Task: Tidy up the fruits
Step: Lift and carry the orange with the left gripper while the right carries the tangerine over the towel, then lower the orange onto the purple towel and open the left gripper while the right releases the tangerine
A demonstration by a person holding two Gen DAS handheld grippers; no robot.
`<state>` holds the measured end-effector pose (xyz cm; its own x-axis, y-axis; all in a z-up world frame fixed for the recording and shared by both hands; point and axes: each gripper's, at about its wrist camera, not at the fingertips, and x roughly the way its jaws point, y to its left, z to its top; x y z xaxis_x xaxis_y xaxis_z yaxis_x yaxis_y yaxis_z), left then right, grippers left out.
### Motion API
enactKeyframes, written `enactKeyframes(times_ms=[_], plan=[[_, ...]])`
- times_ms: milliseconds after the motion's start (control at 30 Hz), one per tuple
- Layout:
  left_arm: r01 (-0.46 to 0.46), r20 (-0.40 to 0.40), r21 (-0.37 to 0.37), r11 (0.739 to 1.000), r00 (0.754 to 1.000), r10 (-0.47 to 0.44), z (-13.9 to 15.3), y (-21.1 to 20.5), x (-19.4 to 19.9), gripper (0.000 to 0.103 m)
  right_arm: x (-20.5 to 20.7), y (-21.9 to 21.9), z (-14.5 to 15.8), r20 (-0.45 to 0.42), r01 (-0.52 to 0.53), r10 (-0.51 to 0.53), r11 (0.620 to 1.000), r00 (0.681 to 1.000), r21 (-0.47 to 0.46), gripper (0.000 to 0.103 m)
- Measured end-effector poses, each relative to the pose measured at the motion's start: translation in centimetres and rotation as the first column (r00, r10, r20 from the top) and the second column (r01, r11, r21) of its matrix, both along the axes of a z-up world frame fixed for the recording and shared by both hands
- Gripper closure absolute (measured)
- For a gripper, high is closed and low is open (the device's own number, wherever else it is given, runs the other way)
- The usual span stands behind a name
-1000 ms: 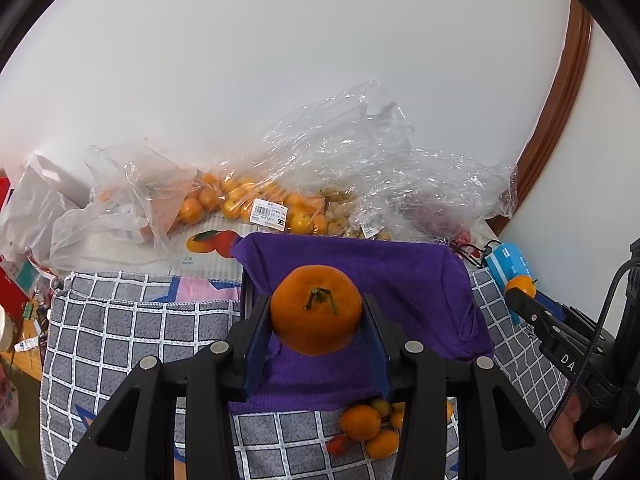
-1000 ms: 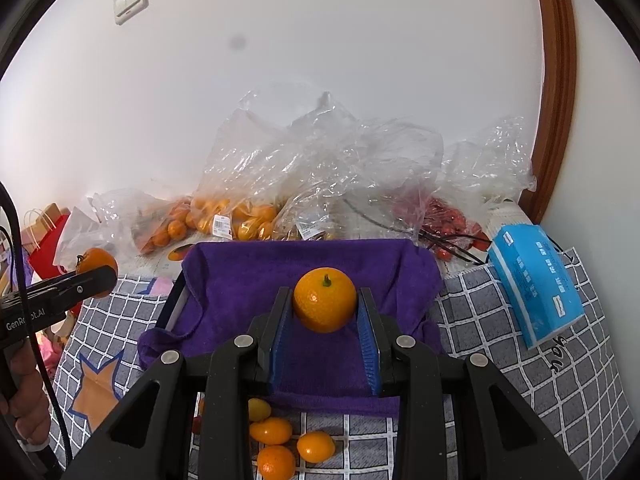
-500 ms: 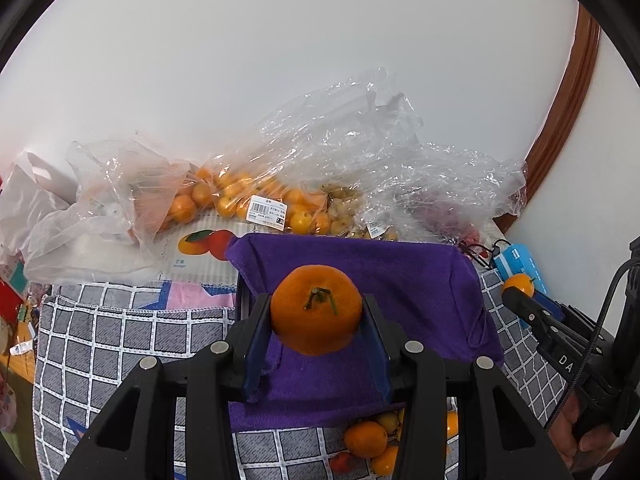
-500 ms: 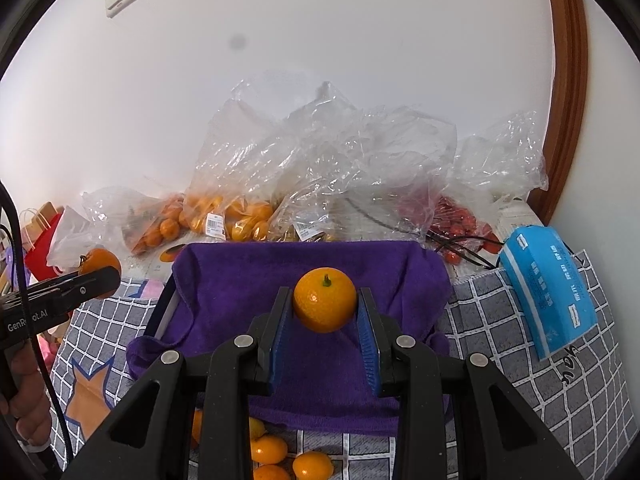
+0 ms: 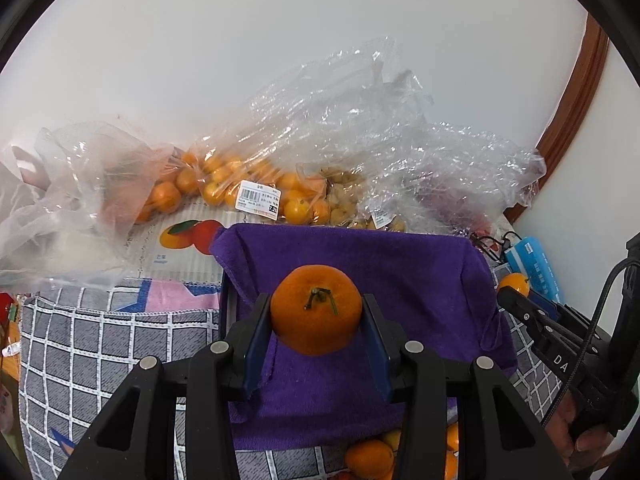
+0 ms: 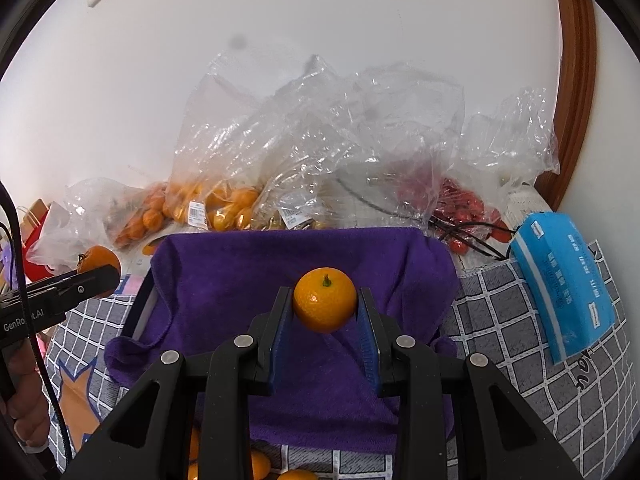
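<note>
My left gripper point(image 5: 316, 316) is shut on a large orange tangerine point(image 5: 316, 314), stem towards the camera, held above a tray lined with a purple towel point(image 5: 400, 280). My right gripper point(image 6: 325, 304) is shut on a smaller, yellower citrus fruit point(image 6: 325, 299) over the same purple towel point(image 6: 240, 280). Each gripper shows at the edge of the other's view: the right one point(image 5: 516, 292) with its fruit point(image 5: 514, 283), the left one point(image 6: 100, 276) with its tangerine point(image 6: 98, 258). Loose small oranges point(image 5: 370, 458) lie on the cloth just in front of the tray.
Clear plastic bags of oranges point(image 5: 224, 188), kumquats and red fruit point(image 6: 460, 204) pile against the white wall behind the tray. A blue tissue pack point(image 6: 564, 280) lies at the right on the grey checked cloth point(image 5: 100, 344). A brown door frame point(image 6: 576, 80) stands at the far right.
Both grippers have moved forward and lower towards the purple tray, which now looks larger. The loose oranges have slid towards the bottom edge. Both grips are unchanged.
</note>
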<state>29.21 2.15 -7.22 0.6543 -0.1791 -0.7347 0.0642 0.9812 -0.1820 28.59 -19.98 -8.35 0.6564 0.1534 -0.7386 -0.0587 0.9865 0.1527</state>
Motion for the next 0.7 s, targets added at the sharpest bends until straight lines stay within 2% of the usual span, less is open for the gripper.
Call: enactKeyframes(times_ms=[367, 700], plan=[[-0.001, -0.061, 0.0, 1.0, 0.998, 0.001, -2.5, -0.7, 2.5, 0.062, 2.3, -0.6, -2.0, -0.025, -0.009, 0.008, 1.0, 1.0, -0.007, 0.071], [-0.009, -0.111, 0.006, 1.0, 0.994, 0.01, -4.8, -0.6, 4.1, 0.062, 3.9, 0.0, -5.0, -0.084, -0.026, 0.026, 1.0, 0.996, -0.002, 0.071]])
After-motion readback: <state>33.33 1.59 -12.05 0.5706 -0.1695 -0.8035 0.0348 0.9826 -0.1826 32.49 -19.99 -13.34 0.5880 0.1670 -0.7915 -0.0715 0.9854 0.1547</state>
